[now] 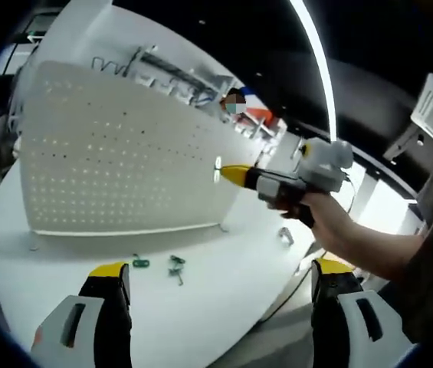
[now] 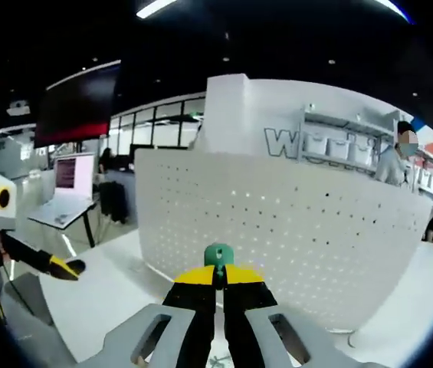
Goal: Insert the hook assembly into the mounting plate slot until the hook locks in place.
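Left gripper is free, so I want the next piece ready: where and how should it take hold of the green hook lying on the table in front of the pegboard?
Probably by the green hook's middle, coming straight down from above. It lies flat on the white table, so only a top approach gets jaws on both sides. The left gripper stands open. A second green piece lies close beside it; its fine shape is too small to tell.

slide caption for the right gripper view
Right gripper shut on a green hook, facing the white pegboard.

Open-plan office: glass partitions, desk, monitor.
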`<action>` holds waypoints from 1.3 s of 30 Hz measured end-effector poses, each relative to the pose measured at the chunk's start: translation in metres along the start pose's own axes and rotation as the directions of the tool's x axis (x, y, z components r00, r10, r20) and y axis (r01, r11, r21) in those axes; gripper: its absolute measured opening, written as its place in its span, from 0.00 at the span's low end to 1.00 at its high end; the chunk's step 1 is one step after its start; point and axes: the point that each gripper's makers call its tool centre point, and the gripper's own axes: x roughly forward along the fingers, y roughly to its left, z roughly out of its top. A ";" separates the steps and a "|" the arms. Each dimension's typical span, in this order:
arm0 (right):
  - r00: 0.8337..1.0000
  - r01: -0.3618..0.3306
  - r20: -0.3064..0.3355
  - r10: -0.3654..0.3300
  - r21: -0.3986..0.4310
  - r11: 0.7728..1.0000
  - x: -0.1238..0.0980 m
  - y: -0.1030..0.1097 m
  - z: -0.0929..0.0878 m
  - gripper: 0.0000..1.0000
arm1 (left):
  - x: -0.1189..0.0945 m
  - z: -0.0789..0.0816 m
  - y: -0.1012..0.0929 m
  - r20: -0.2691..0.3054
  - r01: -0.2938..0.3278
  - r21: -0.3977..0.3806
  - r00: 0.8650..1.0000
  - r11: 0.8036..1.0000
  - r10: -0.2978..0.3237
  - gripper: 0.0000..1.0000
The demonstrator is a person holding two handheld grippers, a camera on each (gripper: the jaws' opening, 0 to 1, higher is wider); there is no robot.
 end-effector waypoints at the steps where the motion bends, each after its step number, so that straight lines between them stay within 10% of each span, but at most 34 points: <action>1: 1.000 0.007 0.002 -0.007 -0.001 1.000 0.001 -0.002 0.001 0.00 | 0.000 0.000 0.000 -0.001 -0.001 0.001 1.000 1.000 0.001 1.00; 39: 0.953 0.235 0.190 -0.235 0.021 0.972 0.067 -0.088 0.064 0.00 | -0.006 0.004 0.021 -0.001 -0.043 -0.018 0.999 0.999 0.043 0.98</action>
